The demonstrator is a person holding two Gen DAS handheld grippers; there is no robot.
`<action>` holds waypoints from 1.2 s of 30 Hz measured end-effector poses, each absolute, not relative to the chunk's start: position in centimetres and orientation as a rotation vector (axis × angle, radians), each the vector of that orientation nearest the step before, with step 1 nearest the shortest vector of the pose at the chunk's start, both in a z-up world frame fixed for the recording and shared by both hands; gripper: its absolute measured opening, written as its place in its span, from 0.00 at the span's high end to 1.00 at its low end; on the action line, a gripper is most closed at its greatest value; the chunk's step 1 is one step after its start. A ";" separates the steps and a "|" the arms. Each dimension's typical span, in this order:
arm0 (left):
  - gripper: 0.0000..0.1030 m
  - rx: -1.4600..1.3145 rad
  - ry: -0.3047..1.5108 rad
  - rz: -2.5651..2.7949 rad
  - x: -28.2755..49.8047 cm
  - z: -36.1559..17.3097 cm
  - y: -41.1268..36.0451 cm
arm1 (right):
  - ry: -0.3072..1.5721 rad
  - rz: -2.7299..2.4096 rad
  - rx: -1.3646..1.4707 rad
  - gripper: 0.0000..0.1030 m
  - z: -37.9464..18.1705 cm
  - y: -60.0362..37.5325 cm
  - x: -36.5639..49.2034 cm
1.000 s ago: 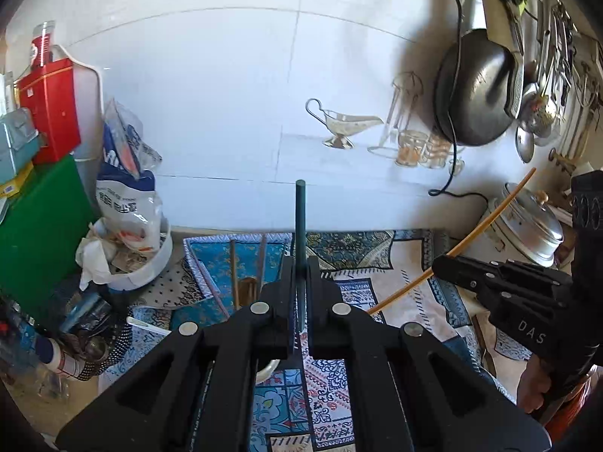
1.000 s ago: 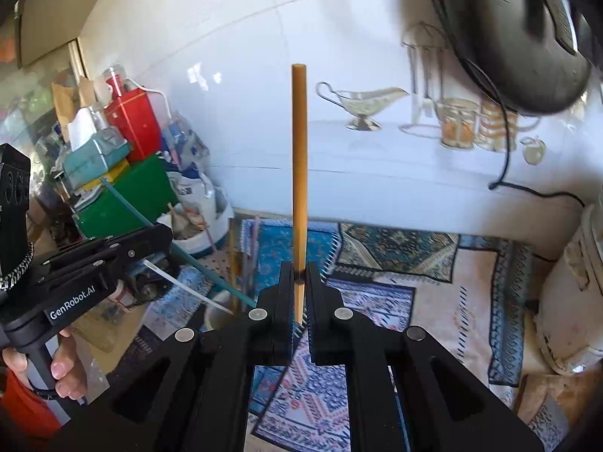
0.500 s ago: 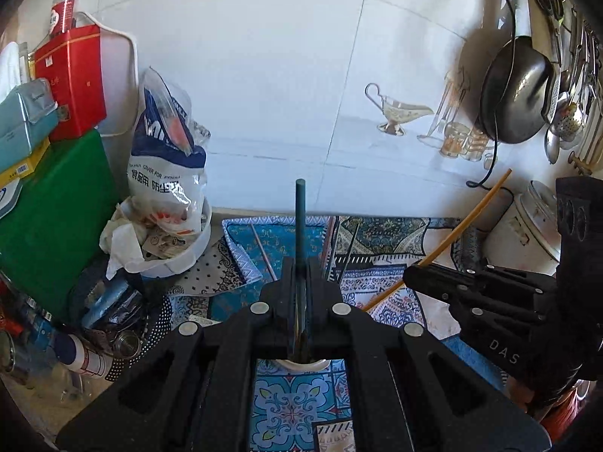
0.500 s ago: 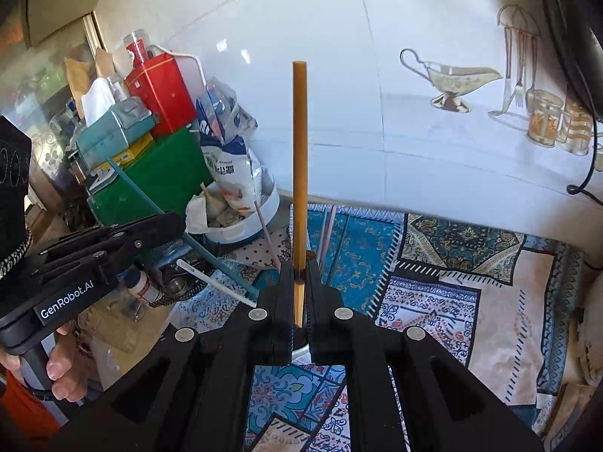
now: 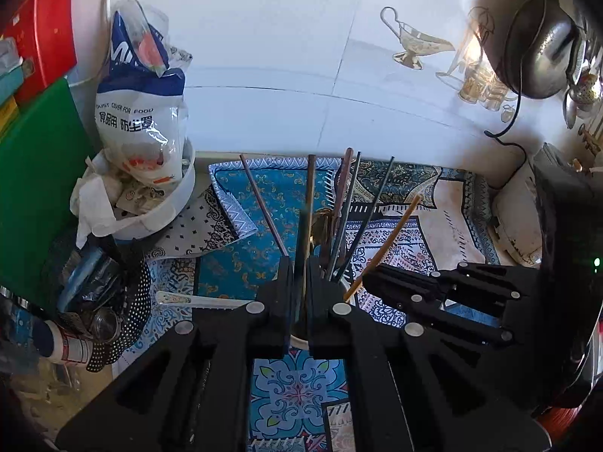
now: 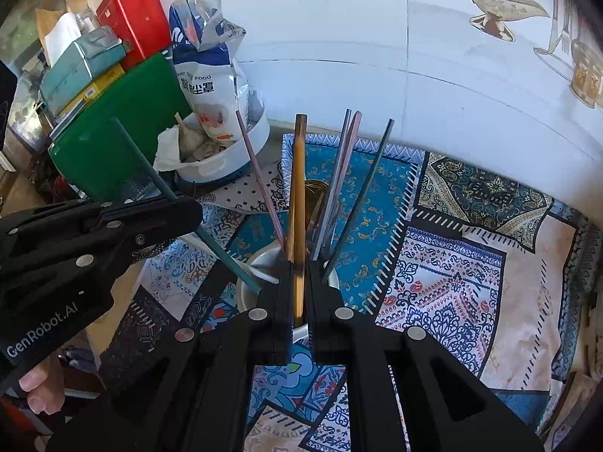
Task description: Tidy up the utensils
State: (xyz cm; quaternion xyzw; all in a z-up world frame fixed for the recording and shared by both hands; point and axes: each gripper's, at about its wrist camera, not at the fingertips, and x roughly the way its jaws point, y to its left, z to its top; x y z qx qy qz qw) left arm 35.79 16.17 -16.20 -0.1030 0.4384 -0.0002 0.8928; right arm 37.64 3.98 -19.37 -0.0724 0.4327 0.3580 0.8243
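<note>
Both grippers are clamped: left gripper [image 5: 299, 278] on a dark green chopstick [image 6: 181, 203], right gripper [image 6: 299, 282] on a tan wooden chopstick [image 6: 299, 196], each angled down over the round metal utensil cup [image 6: 264, 263], right nearer.

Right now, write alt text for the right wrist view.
The right gripper pinches an orange-brown chopstick over a round metal cup of upright chopsticks on a patterned blue cloth. The left gripper brings in a dark green chopstick.
</note>
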 end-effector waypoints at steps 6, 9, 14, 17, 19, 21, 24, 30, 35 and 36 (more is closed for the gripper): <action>0.79 -0.276 0.858 0.055 34.5 -14.1 16.7 | 0.887 0.756 -0.161 0.86 -17.9 2.6 37.2; 0.74 -0.282 0.798 0.094 32.8 -12.3 16.1 | 0.828 0.760 -0.172 0.85 -16.2 1.0 36.3; 0.73 -0.287 0.689 0.146 29.2 -9.3 13.9 | 0.722 0.792 -0.140 0.85 -12.6 -2.9 34.1; 0.71 -0.264 0.603 0.174 26.5 -7.2 12.1 | 0.636 0.818 -0.113 0.85 -10.1 -5.5 32.1; 0.70 -0.238 0.544 0.184 24.6 -5.5 10.6 | 0.566 0.818 -0.102 0.85 -8.4 -7.1 30.3; 0.66 -0.204 0.480 0.186 22.4 -3.7 9.0 | 0.499 0.815 -0.081 0.84 -6.8 -8.5 28.6; 0.58 -0.151 0.388 0.186 19.3 -1.4 6.9 | 0.418 0.813 -0.032 0.80 -4.5 -10.7 25.7; 0.37 -0.097 0.256 0.164 12.8 1.5 4.3 | 0.274 0.733 0.033 0.70 -1.8 -13.7 19.3; 0.16 -0.084 0.214 0.167 7.7 2.1 3.6 | 0.186 0.658 0.045 0.50 -0.9 -15.2 13.8; 0.14 -0.083 0.207 0.167 6.7 2.0 3.4 | 0.170 0.648 0.049 0.43 -0.9 -15.4 12.6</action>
